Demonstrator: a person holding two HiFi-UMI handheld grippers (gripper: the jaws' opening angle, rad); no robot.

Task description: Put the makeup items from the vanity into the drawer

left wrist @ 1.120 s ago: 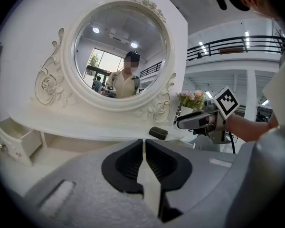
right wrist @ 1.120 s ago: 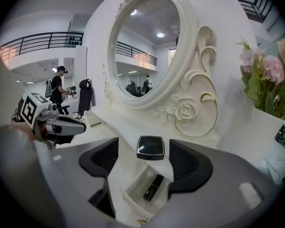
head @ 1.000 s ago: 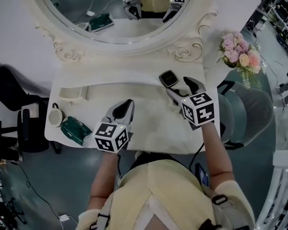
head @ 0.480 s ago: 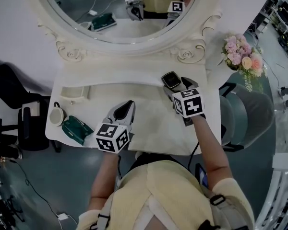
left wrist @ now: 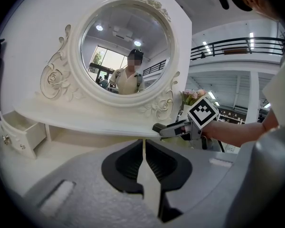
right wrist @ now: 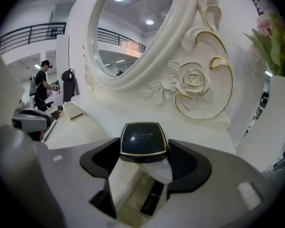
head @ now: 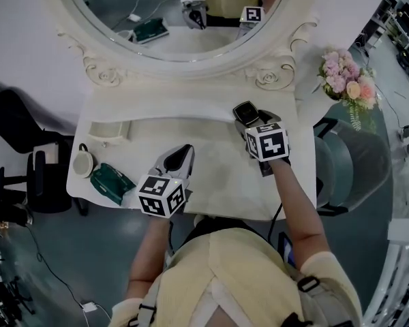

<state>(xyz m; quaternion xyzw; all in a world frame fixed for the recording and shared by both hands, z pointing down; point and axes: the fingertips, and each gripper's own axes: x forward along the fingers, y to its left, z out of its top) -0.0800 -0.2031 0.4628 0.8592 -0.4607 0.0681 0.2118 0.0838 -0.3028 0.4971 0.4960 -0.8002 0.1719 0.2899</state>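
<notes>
**A:** Quick one, where's each cam sitting?

**B:** Head view hangs high over the vanity top (head: 215, 152) and looks steeply down, with the mirror (head: 177, 19) at 12 o'clock. Left gripper view is low and set back, facing that mirror square on. Right gripper view is low too, right up on the compact (right wrist: 143, 141), with the mirror at 11.

**A:** Any overlap?

**B:** All three catch the mirror. Head and right share the compact.

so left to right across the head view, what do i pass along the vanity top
round white cup → green pouch → left gripper → black compact → pink flower bouquet
</notes>
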